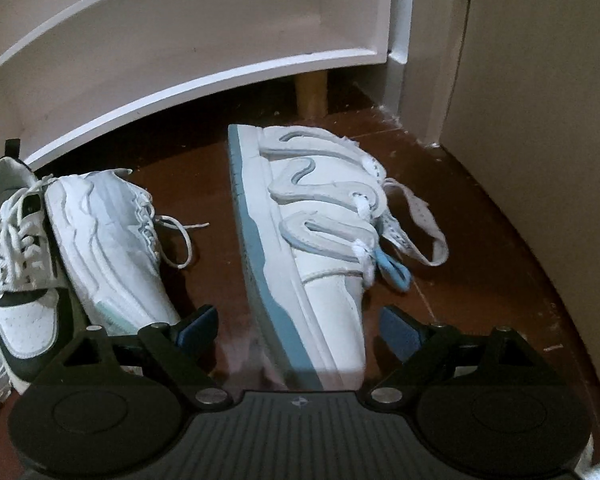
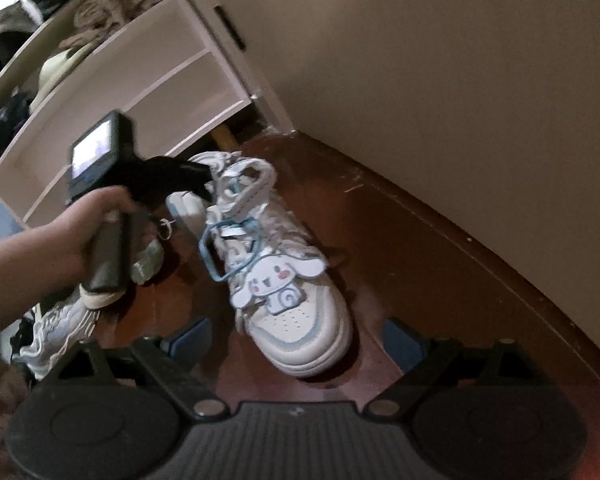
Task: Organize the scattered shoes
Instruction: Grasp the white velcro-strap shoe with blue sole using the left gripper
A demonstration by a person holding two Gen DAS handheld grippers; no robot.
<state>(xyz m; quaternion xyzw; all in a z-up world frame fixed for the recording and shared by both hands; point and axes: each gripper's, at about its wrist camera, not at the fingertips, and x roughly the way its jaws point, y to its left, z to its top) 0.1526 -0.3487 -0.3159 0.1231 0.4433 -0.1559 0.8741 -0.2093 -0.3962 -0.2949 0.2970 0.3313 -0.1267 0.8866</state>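
Observation:
A white shoe with a blue sole lies on its side on the dark red floor. One end of it sits between the spread fingers of my left gripper, which is open. In the right wrist view a white shoe with a cartoon dog charm and blue lace stands upright. Its toe points at me, between the open fingers of my right gripper. A hand holds the left gripper's handle to the left of that shoe. The left gripper's fingertips are blurred in this view.
A white sneaker on its side and a black-and-white sneaker lie at the left. The white shoe rack stands just behind, on a wooden leg. Its upper shelves hold shoes. A wall runs along the right.

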